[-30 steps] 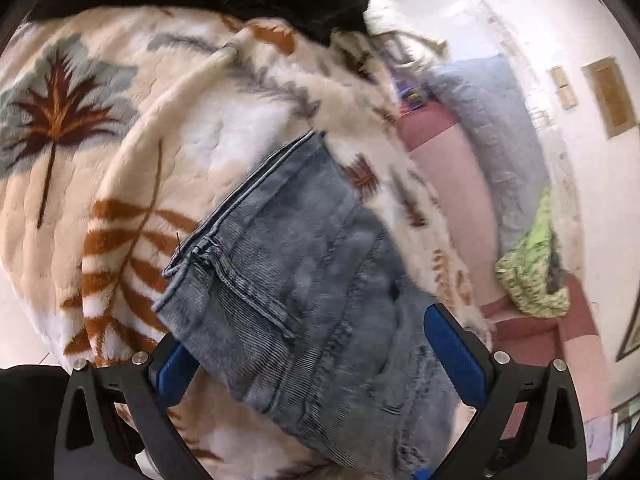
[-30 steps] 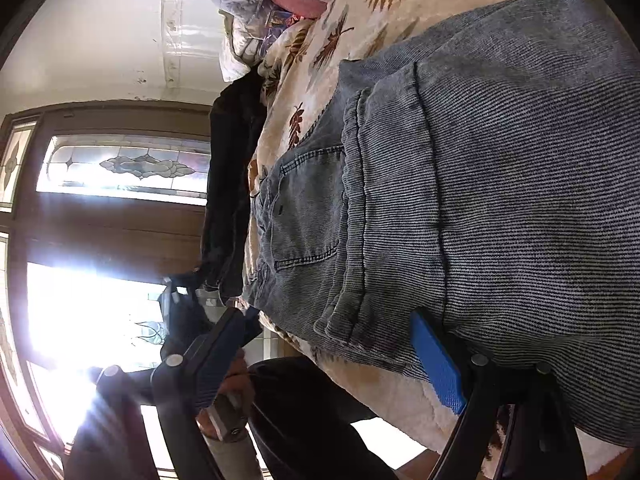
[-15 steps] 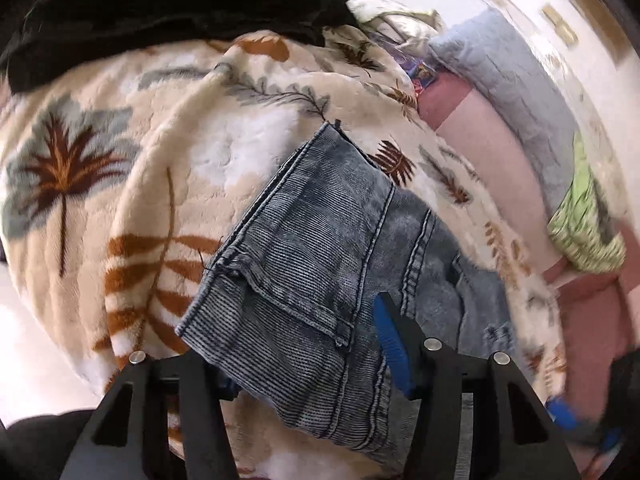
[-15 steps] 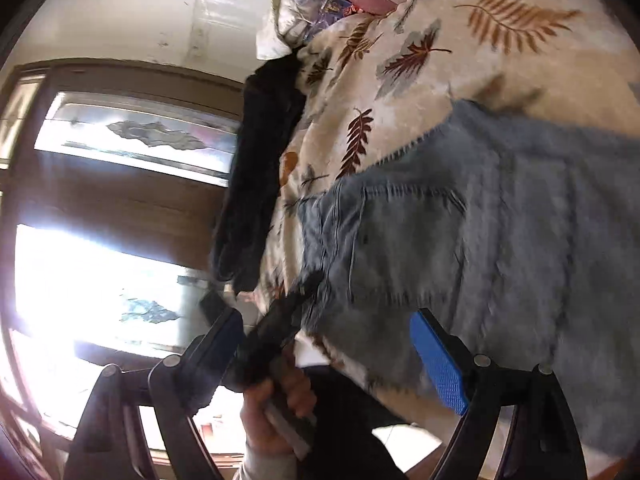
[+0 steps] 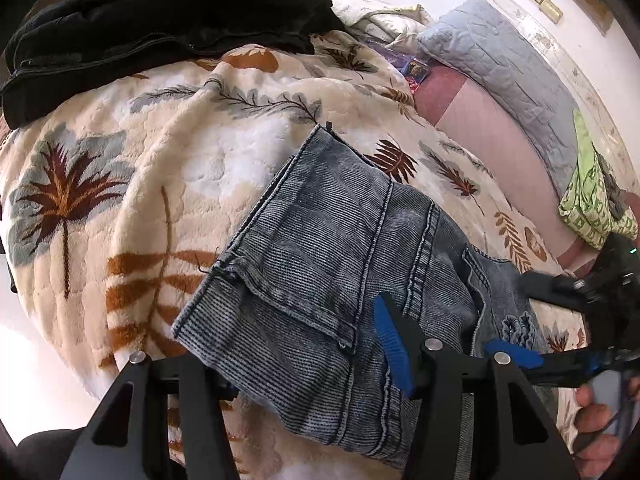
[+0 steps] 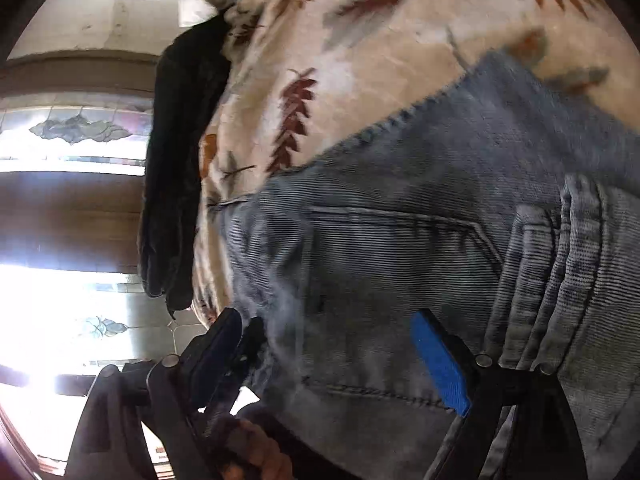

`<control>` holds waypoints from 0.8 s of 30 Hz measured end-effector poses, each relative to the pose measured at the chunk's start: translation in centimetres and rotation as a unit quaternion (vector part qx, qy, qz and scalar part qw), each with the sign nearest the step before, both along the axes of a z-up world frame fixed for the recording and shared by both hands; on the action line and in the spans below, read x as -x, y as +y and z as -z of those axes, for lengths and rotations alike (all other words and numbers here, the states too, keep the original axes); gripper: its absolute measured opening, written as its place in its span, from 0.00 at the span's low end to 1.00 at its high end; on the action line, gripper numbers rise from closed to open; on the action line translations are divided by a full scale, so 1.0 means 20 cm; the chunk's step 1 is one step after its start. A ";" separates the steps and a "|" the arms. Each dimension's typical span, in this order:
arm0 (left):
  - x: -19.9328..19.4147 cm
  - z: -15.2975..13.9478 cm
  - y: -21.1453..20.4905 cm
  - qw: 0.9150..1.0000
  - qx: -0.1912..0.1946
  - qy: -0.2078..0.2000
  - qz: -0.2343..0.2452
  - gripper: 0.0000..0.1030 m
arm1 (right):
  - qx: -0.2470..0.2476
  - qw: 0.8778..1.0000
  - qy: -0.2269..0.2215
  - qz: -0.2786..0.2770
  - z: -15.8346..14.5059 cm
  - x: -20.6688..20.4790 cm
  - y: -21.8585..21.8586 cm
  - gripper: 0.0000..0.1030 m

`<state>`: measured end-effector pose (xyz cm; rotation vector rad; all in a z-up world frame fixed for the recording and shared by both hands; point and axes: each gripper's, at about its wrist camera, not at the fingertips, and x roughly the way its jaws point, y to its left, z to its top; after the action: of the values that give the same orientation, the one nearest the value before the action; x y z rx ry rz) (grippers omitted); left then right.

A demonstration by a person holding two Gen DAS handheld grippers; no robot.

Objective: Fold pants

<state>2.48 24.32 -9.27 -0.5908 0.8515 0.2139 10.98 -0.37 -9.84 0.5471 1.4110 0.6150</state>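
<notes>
Grey-blue denim pants (image 5: 332, 264) lie folded on a cream leaf-print blanket (image 5: 160, 168). My left gripper (image 5: 304, 360) is open, its fingers straddling the near edge of the folded pants; the left pad is hidden under the cloth. In the right wrist view the pants (image 6: 420, 240) fill the lower right, back pocket showing. My right gripper (image 6: 328, 360) is open over the pants' edge, one blue pad (image 6: 440, 364) on the denim. The right gripper also shows in the left wrist view (image 5: 560, 344) at the pants' far right end.
A black garment (image 5: 160, 36) lies at the blanket's far edge, also in the right wrist view (image 6: 180, 168). A grey quilted pillow (image 5: 500, 80), pink sheet (image 5: 492, 140) and green cloth (image 5: 588, 204) lie to the right. Bright windows (image 6: 72, 292) are behind.
The left gripper has pulled back a little with narrower jaws. The right gripper has swung closer over the pants' pocket area, and now appears at the right in the left wrist view.
</notes>
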 end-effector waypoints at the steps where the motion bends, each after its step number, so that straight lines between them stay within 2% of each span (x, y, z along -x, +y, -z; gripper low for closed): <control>1: 0.00 0.00 0.00 1.000 0.000 0.000 0.000 0.55 | -0.002 1.000 -0.007 -0.003 -0.02 0.00 0.01 0.87; 3: 0.00 0.00 0.00 1.000 0.000 0.000 0.000 0.55 | 0.005 1.000 -0.021 -0.004 -0.01 -0.03 0.05 0.87; 5: 0.00 0.00 0.00 1.000 0.001 -0.001 0.003 0.55 | 0.043 0.999 -0.005 0.001 0.10 -0.06 0.07 0.88; 6: 0.00 0.00 0.00 1.000 0.000 -0.001 0.004 0.55 | 0.036 0.999 0.003 0.011 0.14 -0.07 0.06 0.89; 9: 0.01 0.00 0.00 1.000 0.000 -0.004 0.006 0.55 | 0.018 1.000 -0.002 0.000 0.03 -0.07 0.08 0.90; 12: 0.01 0.00 0.00 1.000 -0.001 -0.003 0.005 0.55 | 0.014 0.999 -0.040 0.011 -0.07 -0.10 0.08 0.90; 14: 0.01 0.00 0.00 1.000 0.000 -0.003 0.002 0.55 | 0.025 0.999 -0.029 0.022 0.01 -0.15 0.08 0.91; 15: 0.01 0.00 -0.01 1.000 0.000 -0.004 0.002 0.55 | 0.057 0.998 -0.012 0.019 0.10 -0.18 0.09 0.91; 16: 0.00 0.00 -0.01 1.000 -0.001 -0.004 0.003 0.55 | 0.047 0.999 0.002 0.023 0.18 -0.20 0.08 0.95; 17: 0.00 0.00 -0.01 1.000 -0.002 -0.003 0.003 0.55 | 0.034 0.999 -0.001 0.035 0.16 -0.19 0.06 0.97; 20: 0.01 0.00 0.00 1.000 0.003 -0.006 0.003 0.55 | 0.005 1.000 -0.008 0.023 0.04 -0.17 0.05 0.98; 24: 0.01 0.00 -0.01 1.000 -0.006 -0.006 0.002 0.55 | -0.027 0.999 -0.031 0.036 -0.10 -0.03 -0.15 0.98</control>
<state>2.38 24.11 -9.27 -0.5778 0.8396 0.2113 11.61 -3.39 -7.87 0.6150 1.3142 0.6080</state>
